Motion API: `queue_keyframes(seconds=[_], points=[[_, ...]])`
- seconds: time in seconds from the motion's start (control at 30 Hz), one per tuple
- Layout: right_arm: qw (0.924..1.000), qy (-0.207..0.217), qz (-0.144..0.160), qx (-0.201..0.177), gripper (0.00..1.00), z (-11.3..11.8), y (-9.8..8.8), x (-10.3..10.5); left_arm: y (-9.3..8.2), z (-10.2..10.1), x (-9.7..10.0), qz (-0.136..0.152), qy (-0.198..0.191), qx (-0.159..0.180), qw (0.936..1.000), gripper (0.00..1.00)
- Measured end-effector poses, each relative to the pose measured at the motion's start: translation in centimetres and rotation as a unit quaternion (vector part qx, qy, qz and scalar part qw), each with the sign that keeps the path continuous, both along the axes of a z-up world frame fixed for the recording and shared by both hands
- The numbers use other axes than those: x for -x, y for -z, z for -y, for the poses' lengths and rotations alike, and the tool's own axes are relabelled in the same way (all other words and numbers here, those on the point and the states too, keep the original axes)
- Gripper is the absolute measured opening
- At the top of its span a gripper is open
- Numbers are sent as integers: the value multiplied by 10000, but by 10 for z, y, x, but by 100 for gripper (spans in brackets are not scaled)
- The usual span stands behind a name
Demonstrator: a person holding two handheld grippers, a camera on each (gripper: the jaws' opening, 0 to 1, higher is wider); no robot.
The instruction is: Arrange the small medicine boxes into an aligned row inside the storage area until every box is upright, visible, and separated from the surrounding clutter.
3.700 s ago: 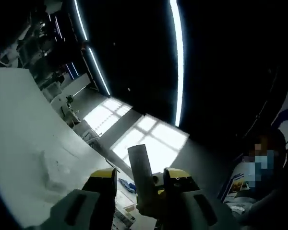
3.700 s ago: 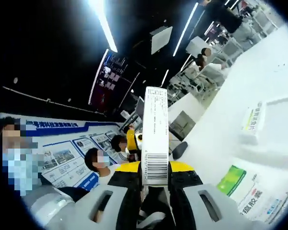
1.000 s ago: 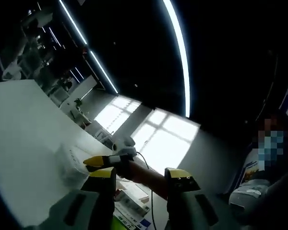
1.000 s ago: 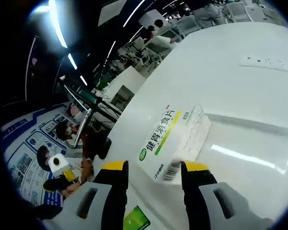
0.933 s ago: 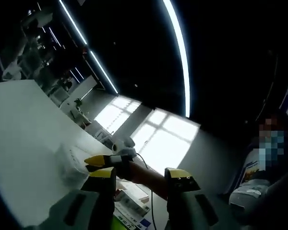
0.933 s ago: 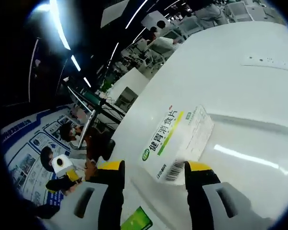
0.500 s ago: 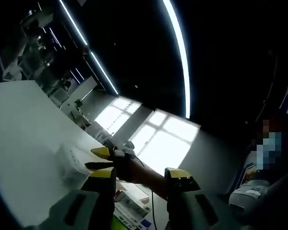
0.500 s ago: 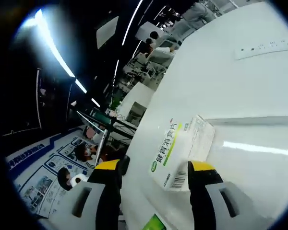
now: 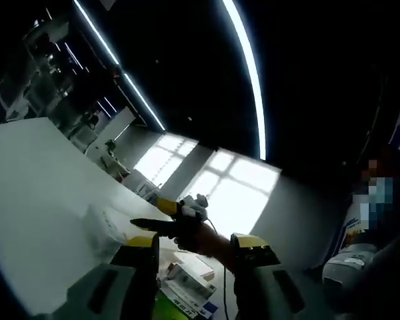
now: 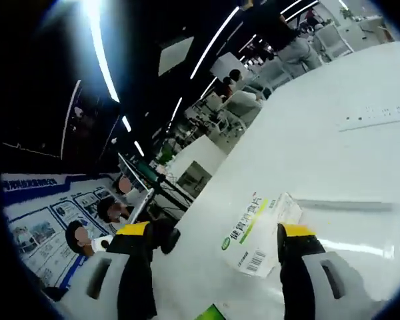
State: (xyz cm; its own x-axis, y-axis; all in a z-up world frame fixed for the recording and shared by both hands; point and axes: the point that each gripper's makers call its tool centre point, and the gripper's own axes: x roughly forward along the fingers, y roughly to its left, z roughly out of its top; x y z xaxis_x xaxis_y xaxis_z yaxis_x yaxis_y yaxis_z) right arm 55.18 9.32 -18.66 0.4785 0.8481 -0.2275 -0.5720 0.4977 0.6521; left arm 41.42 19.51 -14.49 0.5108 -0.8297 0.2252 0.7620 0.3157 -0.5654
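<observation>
The job looks only partly done. 1 white and green medicine box (image 10: 257, 233) sits on the white counter (image 10: 333, 147), between the spread jaws of the right tool (image 10: 213, 257), which holds nothing. The box rests on a long edge, its long side running from near the tool off into the picture, green writing facing up and left. The left tool (image 9: 190, 260) is also spread wide with nothing in it. More boxes (image 9: 190, 277) lie low down in the left gripper view, waiting to be lined up.

An exhibition-like hall: dark ceiling, strip lights (image 9: 250, 73), wall posters (image 10: 67, 217), white tables (image 10: 307, 147).
</observation>
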Motion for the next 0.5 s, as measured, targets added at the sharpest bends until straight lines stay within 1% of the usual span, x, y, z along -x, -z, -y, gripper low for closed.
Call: queue_keyframes(seconds=[0.03,0.07,0.1,0.13,0.17,0.23,0.27,0.3,0.37,0.47,0.5], points=[[9998,-34,184,58,97,2,-4,7,1,-2,-1,48,-64,-90,9999,47],[9995,-20,295,98,98,4,-6,9,1,-3,-2,105,-120,-169,9997,49],[9983,-109,526,205,98,7,-8,16,1,-4,-2,143,-156,-211,9996,52],[9978,-84,620,207,100,8,-10,16,1,-4,-2,163,-173,-227,9995,55],[9940,-6,1078,187,100,14,-21,26,2,-6,-3,196,-230,-276,9992,57],[9917,54,1280,137,100,19,-26,32,2,-9,-4,244,-331,-301,9987,66],[9891,113,1468,40,100,27,-33,39,2,-13,-7,248,-484,-287,9981,72],[9885,95,1506,20,100,31,-33,47,1,-16,-9,255,-585,-240,9977,80],[9881,77,1534,22,100,36,-33,55,0,-18,-10,359,-709,-277,9965,89],[9771,200,2113,167,100,54,-42,71,4,-15,-6,563,-705,-637,9939,96],[9735,266,2260,207,100,57,-44,75,5,-14,-4,574,-672,-670,9938,98]])
